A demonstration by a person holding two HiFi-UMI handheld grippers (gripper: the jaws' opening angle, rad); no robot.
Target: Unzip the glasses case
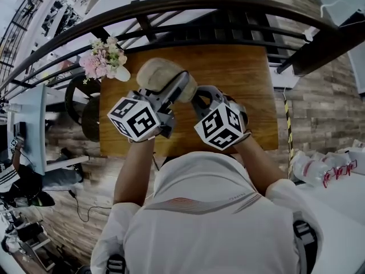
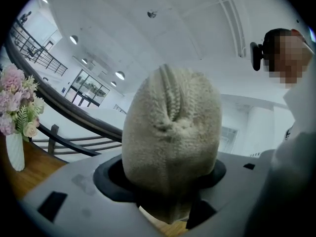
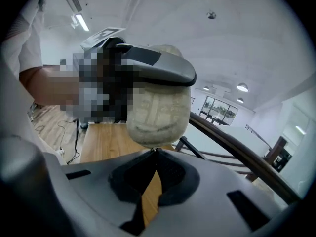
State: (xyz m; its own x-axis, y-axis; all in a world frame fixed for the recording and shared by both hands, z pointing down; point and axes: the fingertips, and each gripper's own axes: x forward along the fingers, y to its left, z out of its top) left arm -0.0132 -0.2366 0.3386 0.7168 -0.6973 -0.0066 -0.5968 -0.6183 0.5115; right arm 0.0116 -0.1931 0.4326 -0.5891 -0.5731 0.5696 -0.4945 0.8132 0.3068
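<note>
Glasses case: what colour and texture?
Cream, fuzzy fleece glasses case; clearest in the left gripper view.

Nothing readable here: small print on the shirt (image 1: 230,198) is too tiny, red marks on the right-hand bottles (image 1: 319,171) blurred.

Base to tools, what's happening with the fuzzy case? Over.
Left tool clamped on fuzzy glasses case, held above wooden table. Right tool shut, tips at the case's end; zipper pull too small to see. Nothing in the way.
</note>
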